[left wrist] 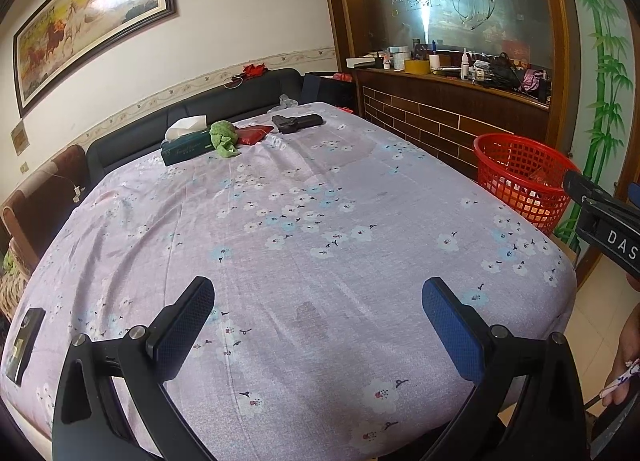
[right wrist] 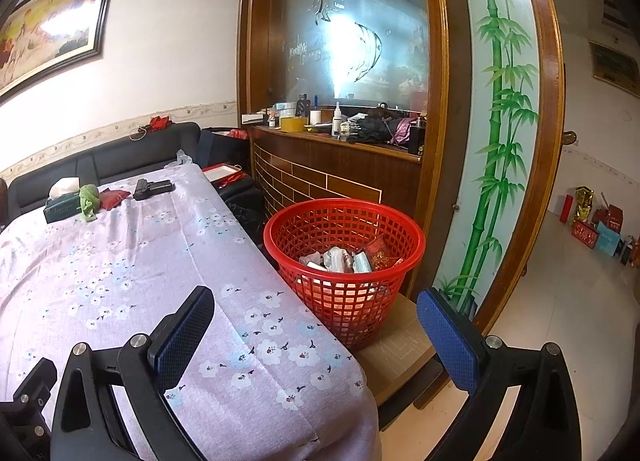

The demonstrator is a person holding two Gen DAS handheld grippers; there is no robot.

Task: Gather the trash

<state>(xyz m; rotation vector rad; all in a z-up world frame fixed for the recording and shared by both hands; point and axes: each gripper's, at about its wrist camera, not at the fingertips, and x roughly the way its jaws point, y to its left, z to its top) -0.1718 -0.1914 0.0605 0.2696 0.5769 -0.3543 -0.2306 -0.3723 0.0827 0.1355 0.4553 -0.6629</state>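
A: Where is the trash now? I see almost nothing loose on the tabletop (left wrist: 304,245).

B: It lies in the red basket (right wrist: 344,261), which stands on a low wooden stand just beside the right edge of the tabletop. Inside are crumpled silver wrappers (right wrist: 336,259) and a red packet (right wrist: 380,251). I think the basket is put there so that a piece can go from the cloth into it with one short reach.

A: And the hand-held grippers, do they carry something?

B: No. The left hand-held gripper (left wrist: 318,325) has its jaws spread wide over the flowered cloth, with nothing between them. The right hand-held gripper (right wrist: 316,337) is also spread wide and empty; it looks toward the basket from above the corner of the tabletop.

A: What remains at the far end?

B: A tissue box (left wrist: 188,141), a green crumpled cloth (left wrist: 224,138), a red pouch (left wrist: 254,134) and a black object (left wrist: 298,122), all close together. A dark phone-like thing (left wrist: 24,341) lies at the near left edge. Probably these are belongings, though the green cloth I cannot judge. The collecting seems nearly finished.
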